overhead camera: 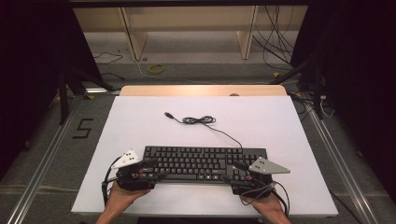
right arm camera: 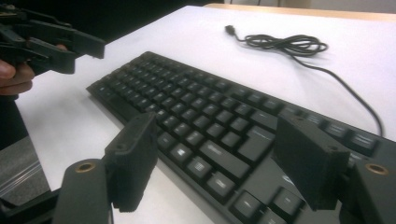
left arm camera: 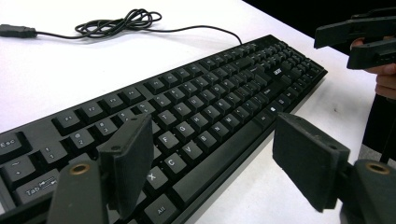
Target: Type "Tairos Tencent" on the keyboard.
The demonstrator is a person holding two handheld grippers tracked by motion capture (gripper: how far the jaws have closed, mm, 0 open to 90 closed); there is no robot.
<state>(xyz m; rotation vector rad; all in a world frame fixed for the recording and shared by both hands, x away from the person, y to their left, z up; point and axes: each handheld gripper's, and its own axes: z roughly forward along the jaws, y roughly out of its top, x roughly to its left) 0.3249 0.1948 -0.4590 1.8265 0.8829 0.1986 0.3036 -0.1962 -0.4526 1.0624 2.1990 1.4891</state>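
The left hand-held gripper (overhead camera: 150, 169) hovers released, jaws spread wide, at the left end of the flat black plastic keyboard (overhead camera: 204, 163), straddling its near front edge with nothing pinched. The keyboard lies on the white bench (overhead camera: 140, 121), its long axis running crosswise from that gripper straight to the other (each hand has its own end, so neither is nearer overall). Beyond it, away from both grippers, the thin black cable (overhead camera: 201, 120) lies loosely coiled, ending in a USB plug (overhead camera: 168, 114). The right hand-held gripper (overhead camera: 240, 173) is likewise released, its jaws spread over the right end's front corner.
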